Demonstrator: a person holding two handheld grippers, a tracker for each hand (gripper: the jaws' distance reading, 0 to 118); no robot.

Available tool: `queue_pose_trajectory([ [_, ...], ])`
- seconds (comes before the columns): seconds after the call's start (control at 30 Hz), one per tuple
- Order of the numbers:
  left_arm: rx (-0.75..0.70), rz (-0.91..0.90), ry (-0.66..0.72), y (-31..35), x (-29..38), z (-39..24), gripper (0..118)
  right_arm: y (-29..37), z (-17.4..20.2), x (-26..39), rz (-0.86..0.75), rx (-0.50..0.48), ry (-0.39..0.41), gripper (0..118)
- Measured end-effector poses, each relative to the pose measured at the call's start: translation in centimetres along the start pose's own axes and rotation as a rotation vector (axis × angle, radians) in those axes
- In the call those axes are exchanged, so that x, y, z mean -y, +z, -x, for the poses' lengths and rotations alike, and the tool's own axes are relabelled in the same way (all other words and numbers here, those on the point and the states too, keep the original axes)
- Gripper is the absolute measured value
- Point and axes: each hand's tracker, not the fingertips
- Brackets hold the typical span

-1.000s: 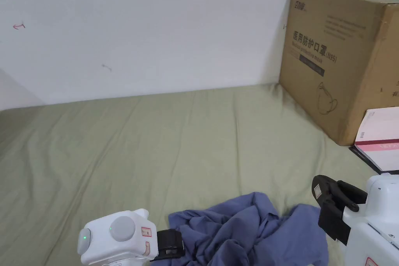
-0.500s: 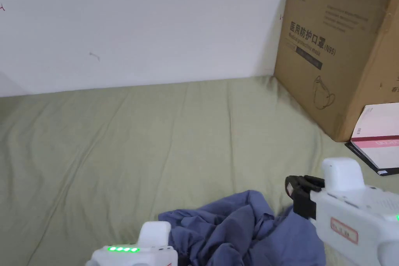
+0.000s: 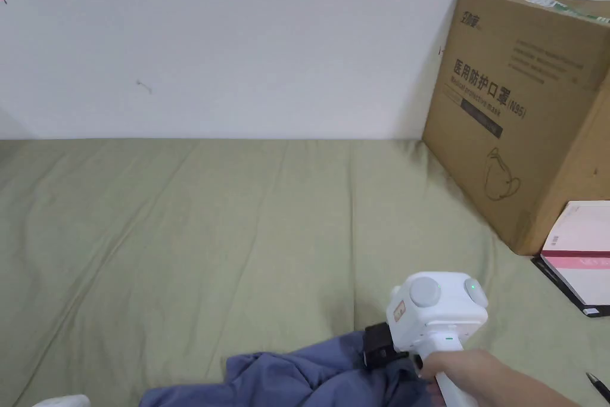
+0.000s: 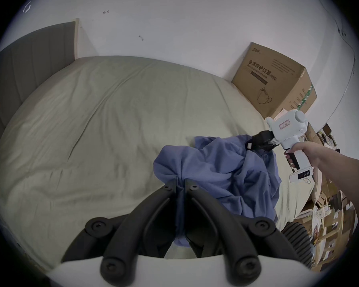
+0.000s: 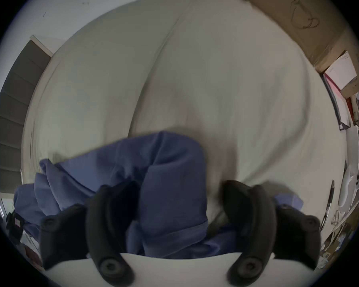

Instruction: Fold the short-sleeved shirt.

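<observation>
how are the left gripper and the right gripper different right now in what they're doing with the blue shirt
The left gripper has its jaws closed together, pinching a bunch of the blue shirt; the right gripper has its jaws spread apart, with a fold of shirt lying loosely between them. The left one's cloth is gathered tight at the tips; the right one's is not squeezed. Both have black jaws and meet the same crumpled shirt on the green sheet.

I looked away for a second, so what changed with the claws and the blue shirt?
The right claw turned and dropped from above the blue shirt onto its far edge, jaws open around a fold. The left claw, now shut on the shirt, moved down-left. The cardboard box stayed put.
</observation>
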Motion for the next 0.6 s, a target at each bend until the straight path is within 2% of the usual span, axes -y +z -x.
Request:
queue_pose_trajectory([
  [0.07,-0.008,0.007,0.006,0.4,0.1,1.1,6,1.6,0.3,1.0,-0.102,-0.001,0.057,78],
  [0.13,-0.023,0.007,0.004,0.7,-0.1,2.0,6,3.6,-0.1,1.6,-0.121,-0.083,0.107,4],
  [0.2,-0.044,-0.017,0.002,1.7,-0.7,2.8,6,6.4,-0.4,3.0,-0.183,-0.066,0.091,4],
  [0.33,-0.074,-0.11,-0.022,4.9,-3.3,3.9,6,15.4,-1.2,5.8,-0.431,-0.18,0.082,4],
  [0.37,-0.107,-0.145,-0.073,6.1,-4.3,3.7,6,17.9,-1.4,6.5,-0.486,-0.19,0.084,4],
  [0.43,-0.154,-0.205,-0.165,8.0,-6.5,3.5,6,22.2,-1.5,7.4,-0.549,-0.193,0.09,4],
  [0.53,-0.117,-0.268,-0.132,10.8,-10.8,3.7,6,27.5,-1.6,8.1,-0.63,-0.196,0.087,4],
  [0.6,-0.104,-0.33,-0.185,13.0,-13.5,3.0,6,30.9,-1.6,8.8,-0.708,-0.166,0.097,4],
])
